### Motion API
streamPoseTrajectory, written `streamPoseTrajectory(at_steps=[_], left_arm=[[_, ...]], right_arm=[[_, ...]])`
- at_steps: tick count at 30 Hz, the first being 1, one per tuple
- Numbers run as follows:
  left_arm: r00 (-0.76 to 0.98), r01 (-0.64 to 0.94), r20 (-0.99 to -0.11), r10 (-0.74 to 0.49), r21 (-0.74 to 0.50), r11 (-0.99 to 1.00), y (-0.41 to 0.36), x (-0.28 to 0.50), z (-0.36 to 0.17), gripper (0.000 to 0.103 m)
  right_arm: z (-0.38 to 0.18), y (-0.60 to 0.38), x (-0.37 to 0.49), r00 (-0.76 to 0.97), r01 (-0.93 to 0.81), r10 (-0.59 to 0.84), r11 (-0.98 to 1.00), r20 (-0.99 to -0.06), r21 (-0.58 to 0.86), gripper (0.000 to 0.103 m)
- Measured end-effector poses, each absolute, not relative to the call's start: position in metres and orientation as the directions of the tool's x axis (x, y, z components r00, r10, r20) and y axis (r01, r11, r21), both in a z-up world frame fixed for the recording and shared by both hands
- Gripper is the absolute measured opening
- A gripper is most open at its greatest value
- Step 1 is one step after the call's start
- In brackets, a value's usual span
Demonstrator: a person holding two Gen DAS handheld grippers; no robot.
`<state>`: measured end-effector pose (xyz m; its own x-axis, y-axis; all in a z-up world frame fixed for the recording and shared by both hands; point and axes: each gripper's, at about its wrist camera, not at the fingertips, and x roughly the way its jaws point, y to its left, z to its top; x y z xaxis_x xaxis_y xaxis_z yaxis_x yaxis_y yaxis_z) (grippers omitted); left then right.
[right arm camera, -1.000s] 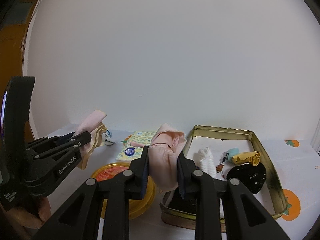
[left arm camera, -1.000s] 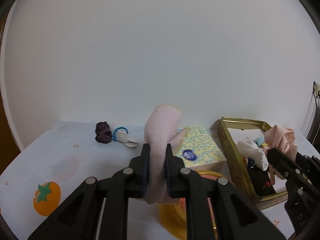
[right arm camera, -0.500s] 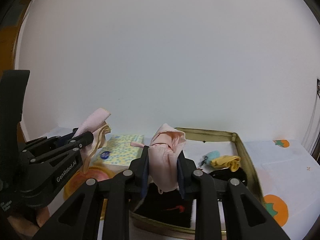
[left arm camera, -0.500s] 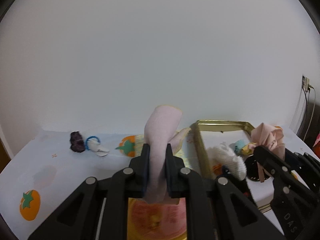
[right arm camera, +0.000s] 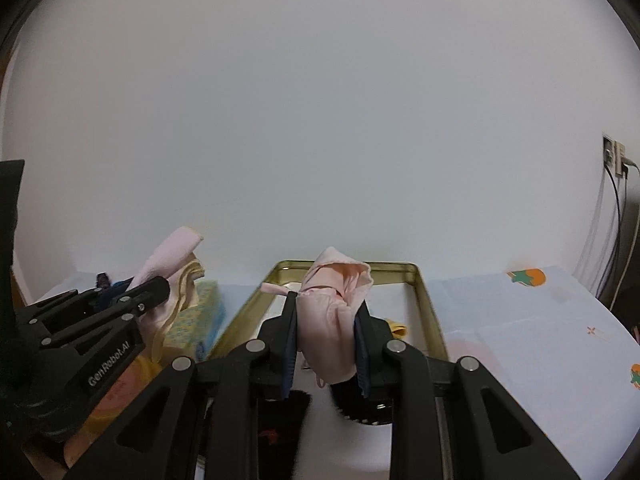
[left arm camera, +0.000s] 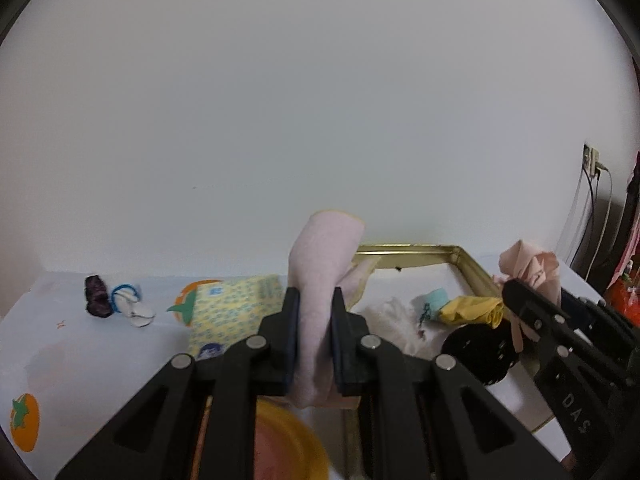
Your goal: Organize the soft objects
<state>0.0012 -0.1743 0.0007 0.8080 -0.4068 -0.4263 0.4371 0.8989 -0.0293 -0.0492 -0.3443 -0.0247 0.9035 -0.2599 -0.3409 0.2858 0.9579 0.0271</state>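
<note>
My left gripper [left arm camera: 314,300] is shut on a pale pink cloth [left arm camera: 324,264] with a yellow edge, held up over the near left side of a gold tin tray [left arm camera: 472,268]. My right gripper [right arm camera: 326,308] is shut on a bunched peach-pink cloth [right arm camera: 334,300] above the same gold tin tray [right arm camera: 426,308]. Each gripper shows in the other's view: the right gripper [left arm camera: 510,290] at the right, the left gripper [right arm camera: 162,286] at the left. Inside the tray lie a white fluffy piece [left arm camera: 394,316], a teal item [left arm camera: 434,298], a yellow cloth [left arm camera: 476,310] and a black item [left arm camera: 480,350].
A yellow patterned tissue pack [left arm camera: 236,312] lies left of the tray, a yellow lid [left arm camera: 288,440] below my left gripper. A dark purple scrunchie [left arm camera: 96,296] and a blue hair tie [left arm camera: 126,294] sit far left on the white tablecloth [left arm camera: 80,352]. A wall stands behind, cables [right arm camera: 618,208] at right.
Both grippers have shifted right with their cloths still held. The tray has come from the right side to directly ahead, and the tissue pack and scrunchie have slid left in view.
</note>
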Motion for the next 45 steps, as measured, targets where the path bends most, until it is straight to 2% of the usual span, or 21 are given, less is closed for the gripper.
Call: streamPoseTrajectory(at_steps=[13, 22, 28, 34, 40, 45], left_arm=[[0.765, 0.497, -0.463, -0.448, -0.019, 0.868, -0.232, 0.012, -0.002, 0.012], [0.738, 0.506, -0.513, -0.437, -0.008, 0.863, -0.251, 0.022, -0.003, 0.012], [0.742, 0.505, -0.532, -0.408, 0.044, 0.862, -0.265, 0.029, 0.003, 0.012], [0.724, 0.502, -0.558, -0.406, 0.022, 0.864, -0.268, 0.038, 0.01, 0.012], [0.718, 0.482, -0.596, -0.359, 0.053, 0.875, -0.274, 0.054, 0.008, 0.012], [0.672, 0.477, -0.668, -0.321, 0.059, 0.877, -0.282, 0.078, 0.004, 0.012]], right_arm=[[-0.022, -0.38, -0.039, 0.863, 0.366, -0.298, 0.925, -0.409, 0.098, 0.027], [-0.011, -0.382, -0.042, 0.848, 0.385, -0.306, 0.917, -0.433, 0.105, 0.027], [-0.002, -0.391, -0.032, 0.837, 0.375, -0.303, 0.924, -0.456, 0.073, 0.027], [0.004, -0.398, 0.001, 0.799, 0.337, -0.276, 0.941, -0.534, 0.019, 0.027], [0.004, -0.406, 0.026, 0.773, 0.316, -0.214, 0.946, -0.597, 0.071, 0.027], [-0.001, -0.415, 0.056, 0.72, 0.328, -0.18, 0.939, -0.67, 0.101, 0.027]])
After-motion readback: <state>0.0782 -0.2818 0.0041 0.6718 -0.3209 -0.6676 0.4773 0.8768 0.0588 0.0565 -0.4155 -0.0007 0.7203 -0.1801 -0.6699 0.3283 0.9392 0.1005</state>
